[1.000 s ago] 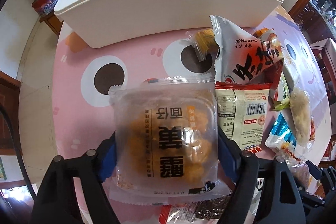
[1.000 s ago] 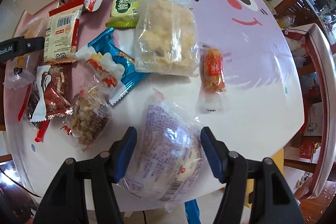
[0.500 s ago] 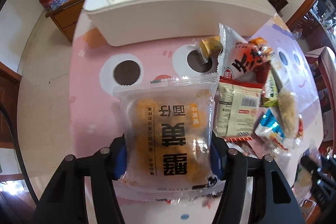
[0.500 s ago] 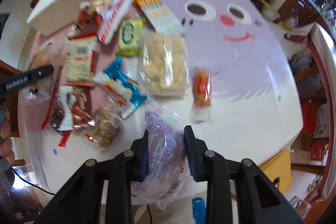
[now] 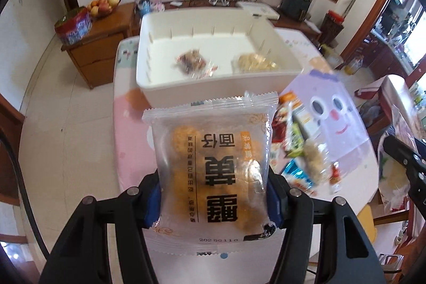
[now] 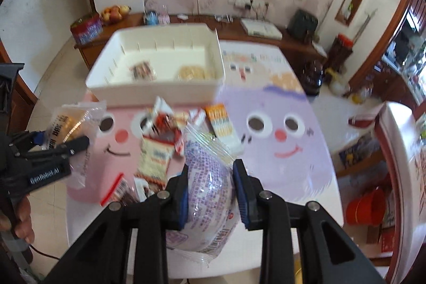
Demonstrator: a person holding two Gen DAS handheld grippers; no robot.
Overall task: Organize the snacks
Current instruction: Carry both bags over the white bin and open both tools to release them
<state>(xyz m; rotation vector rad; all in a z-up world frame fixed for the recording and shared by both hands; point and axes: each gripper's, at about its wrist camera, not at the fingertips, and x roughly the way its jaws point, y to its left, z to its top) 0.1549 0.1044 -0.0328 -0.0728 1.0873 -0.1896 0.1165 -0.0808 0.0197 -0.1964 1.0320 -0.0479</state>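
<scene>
My left gripper (image 5: 214, 197) is shut on a clear square pack of golden pastry (image 5: 213, 167) with black characters, held high above the table. It also shows in the right wrist view (image 6: 66, 129). My right gripper (image 6: 211, 185) is shut on a round purple-printed bun pack (image 6: 207, 193), lifted above the table. The white bin (image 5: 213, 87) stands at the far side and holds a dark snack pack (image 5: 191, 63) and a pale snack pack (image 5: 253, 63). Several loose snack packs (image 6: 159, 145) lie on the table in front of the bin.
The table has a pink and purple cartoon-face cloth (image 6: 279, 135). A wooden sideboard (image 5: 98, 49) with a red tin and a fruit bowl stands behind the table. A red bucket (image 6: 364, 209) sits on the floor at right.
Both grippers have risen well above the table with their packs. The right gripper closed on the bun pack. The inside of the bin has come into view.
</scene>
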